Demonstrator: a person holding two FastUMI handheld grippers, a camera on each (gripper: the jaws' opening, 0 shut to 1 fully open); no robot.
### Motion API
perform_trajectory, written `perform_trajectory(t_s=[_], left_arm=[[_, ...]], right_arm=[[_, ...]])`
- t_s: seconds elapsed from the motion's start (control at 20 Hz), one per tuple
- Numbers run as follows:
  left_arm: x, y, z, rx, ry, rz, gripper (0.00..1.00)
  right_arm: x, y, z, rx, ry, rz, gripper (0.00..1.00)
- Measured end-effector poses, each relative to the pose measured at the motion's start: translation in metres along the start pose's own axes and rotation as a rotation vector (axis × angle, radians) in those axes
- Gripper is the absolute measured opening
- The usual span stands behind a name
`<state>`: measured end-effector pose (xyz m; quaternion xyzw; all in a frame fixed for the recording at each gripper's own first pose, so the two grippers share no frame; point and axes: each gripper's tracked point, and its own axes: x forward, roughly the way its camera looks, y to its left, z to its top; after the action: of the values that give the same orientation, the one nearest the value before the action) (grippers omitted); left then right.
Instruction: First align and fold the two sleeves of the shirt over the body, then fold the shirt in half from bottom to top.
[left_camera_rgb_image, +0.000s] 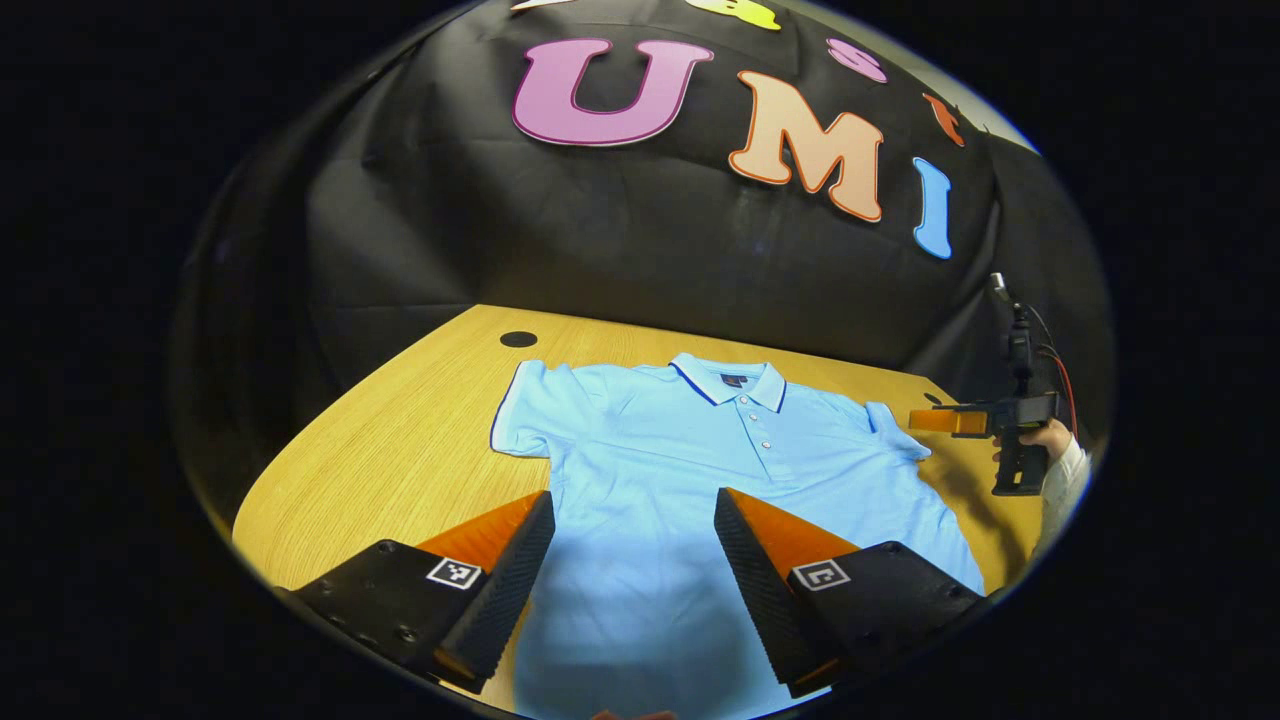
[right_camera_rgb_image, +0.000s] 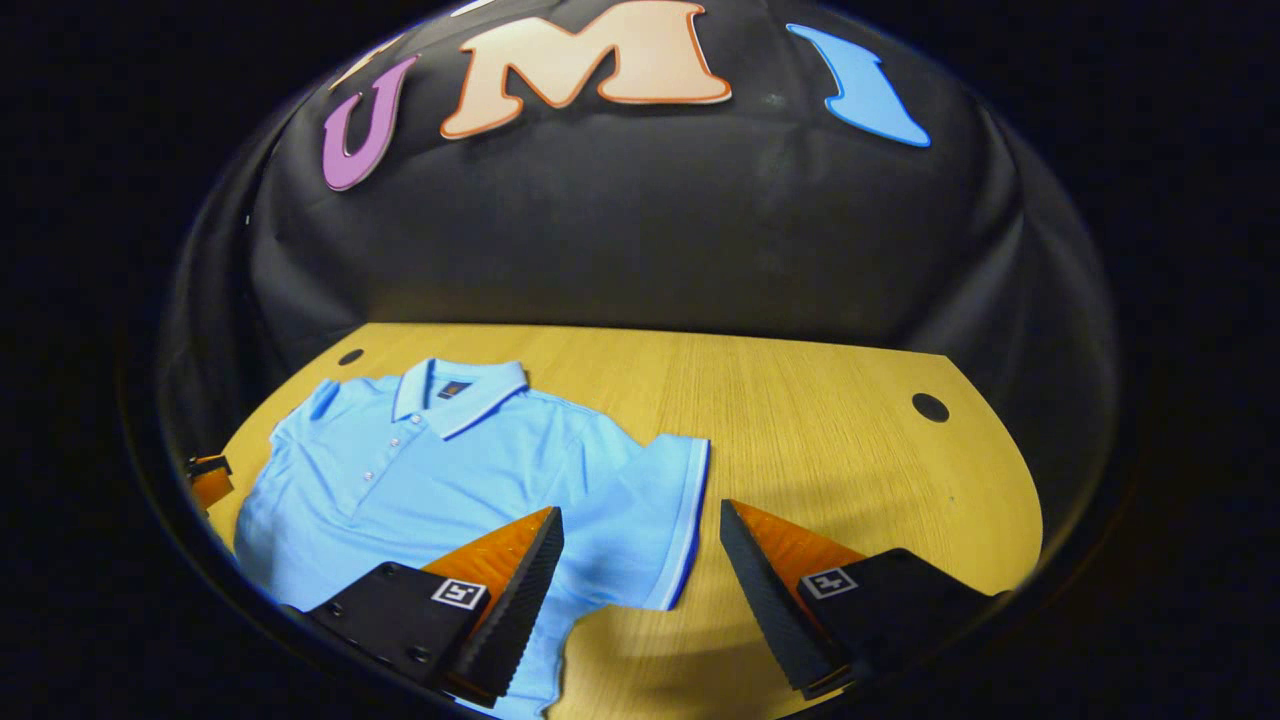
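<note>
Beside shirt (right_camera_rgb_image: 440, 470), table (right_camera_rgb_image: 830, 420) holes.

Light blue shirt (left_camera_rgb_image: 700, 470); wood-grain tan table (right_camera_rgb_image: 820, 420).

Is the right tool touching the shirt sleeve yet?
Apart. In the right gripper view the right tool hangs open above the sleeve, whose cuff lies flat on the table, ungripped, between its fingers.

The shirt (left_camera_rgb_image: 660, 470) lies flat across the wooden table (right_camera_rgb_image: 820, 420), nothing standing on it. Bare tabletop stretches wide beside the right sleeve (right_camera_rgb_image: 650, 510), open for a gripper to pass. Past the other sleeve (left_camera_rgb_image: 525, 410) there is bare wood too. The booth's black wall closes off the far edge.
</note>
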<state>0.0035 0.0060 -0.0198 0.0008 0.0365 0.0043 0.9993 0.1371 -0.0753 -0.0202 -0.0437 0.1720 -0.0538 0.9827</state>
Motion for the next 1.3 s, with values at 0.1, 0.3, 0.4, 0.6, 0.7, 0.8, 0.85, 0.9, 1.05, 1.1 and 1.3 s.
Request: perform_trajectory(t_s=[0.1, 0.3, 0.4, 0.6, 0.7, 0.8, 0.85, 0.9, 1.05, 1.1, 1.3], left_arm=[[-0.003, 0.003, -0.001, 0.003, -0.002, 0.005, 0.96], [-0.007, 0.005, -0.001, 0.000, -0.006, 0.009, 0.96], [-0.006, 0.004, -0.002, -0.005, 0.000, 0.006, 0.96], [-0.007, 0.003, -0.004, -0.005, 0.001, -0.001, 0.96], [-0.008, 0.003, -0.005, -0.003, 0.005, -0.003, 0.96], [-0.008, 0.003, -0.005, -0.004, 0.002, -0.004, 0.96], [-0.009, 0.003, -0.004, -0.003, 0.001, -0.006, 0.96], [-0.008, 0.002, -0.005, -0.001, 0.003, -0.008, 0.96], [-0.009, 0.000, -0.004, 0.002, 0.003, -0.014, 0.96], [-0.010, -0.001, -0.004, 0.003, 0.002, -0.017, 0.96], [-0.010, -0.001, -0.001, 0.011, -0.006, -0.015, 0.96]], right_arm=[[0.012, -0.001, -0.007, 0.018, 0.037, 0.007, 0.95], [0.022, -0.004, -0.026, 0.012, 0.093, 0.014, 0.95], [0.022, -0.004, -0.028, 0.003, 0.100, 0.014, 0.98], [0.021, 0.004, -0.030, -0.008, 0.097, 0.046, 0.87], [0.021, 0.006, -0.029, -0.010, 0.094, 0.061, 0.74], [0.021, 0.008, -0.030, -0.011, 0.091, 0.070, 0.63], [0.022, 0.012, -0.031, -0.003, 0.094, 0.080, 0.62], [0.023, 0.012, -0.030, 0.005, 0.095, 0.082, 0.49], [0.022, 0.013, -0.030, 0.025, 0.098, 0.089, 0.26], [0.021, 0.014, -0.031, 0.042, 0.106, 0.094, 0.24], [0.023, 0.017, -0.029, 0.104, 0.096, 0.103, 0.03]])
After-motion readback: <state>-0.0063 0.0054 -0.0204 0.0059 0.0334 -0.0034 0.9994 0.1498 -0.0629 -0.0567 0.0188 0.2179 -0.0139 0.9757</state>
